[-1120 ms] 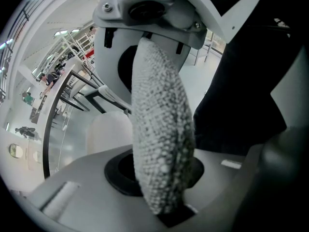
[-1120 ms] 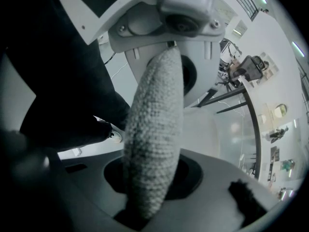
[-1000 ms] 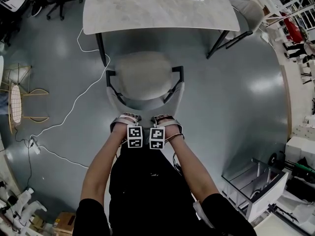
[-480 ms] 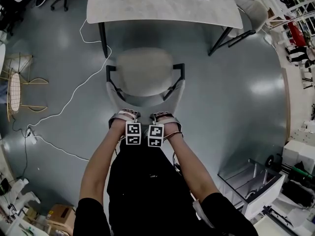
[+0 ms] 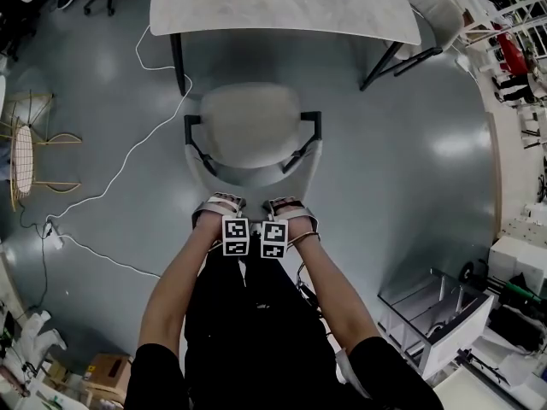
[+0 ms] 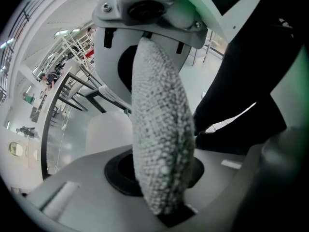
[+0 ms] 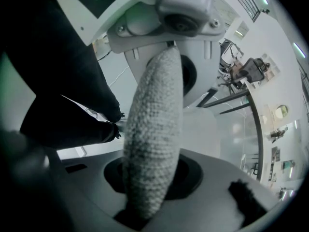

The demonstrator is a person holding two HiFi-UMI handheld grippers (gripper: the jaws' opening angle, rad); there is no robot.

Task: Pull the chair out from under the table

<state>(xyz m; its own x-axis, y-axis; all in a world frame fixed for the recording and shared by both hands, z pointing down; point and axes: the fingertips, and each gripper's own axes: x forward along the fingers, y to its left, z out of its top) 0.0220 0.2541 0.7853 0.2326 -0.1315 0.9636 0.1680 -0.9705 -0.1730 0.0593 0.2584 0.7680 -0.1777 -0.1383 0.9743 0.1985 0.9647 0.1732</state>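
Observation:
A light upholstered chair [image 5: 252,126] with black arm frames stands in front of the marble-topped table [image 5: 282,7]; its seat is wholly out from under the top. My left gripper [image 5: 220,205] and right gripper [image 5: 287,205] sit side by side on the top edge of the curved backrest [image 5: 256,176], pointing steeply down. In the left gripper view the nubby backrest fabric [image 6: 161,144] fills the space between the jaws, which are shut on it. The right gripper view shows the same fabric [image 7: 152,153] clamped between its jaws.
A white cable [image 5: 128,156] snakes over the grey floor to the chair's left. A gold wire chair [image 5: 26,161] stands at far left. Another pale chair [image 5: 436,20] sits by the table's right end. A white rack [image 5: 432,314] is at lower right, a cardboard box [image 5: 102,370] at lower left.
The chair has slid back toward the person with both grippers still on its backrest; the gap between seat and table edge has widened.

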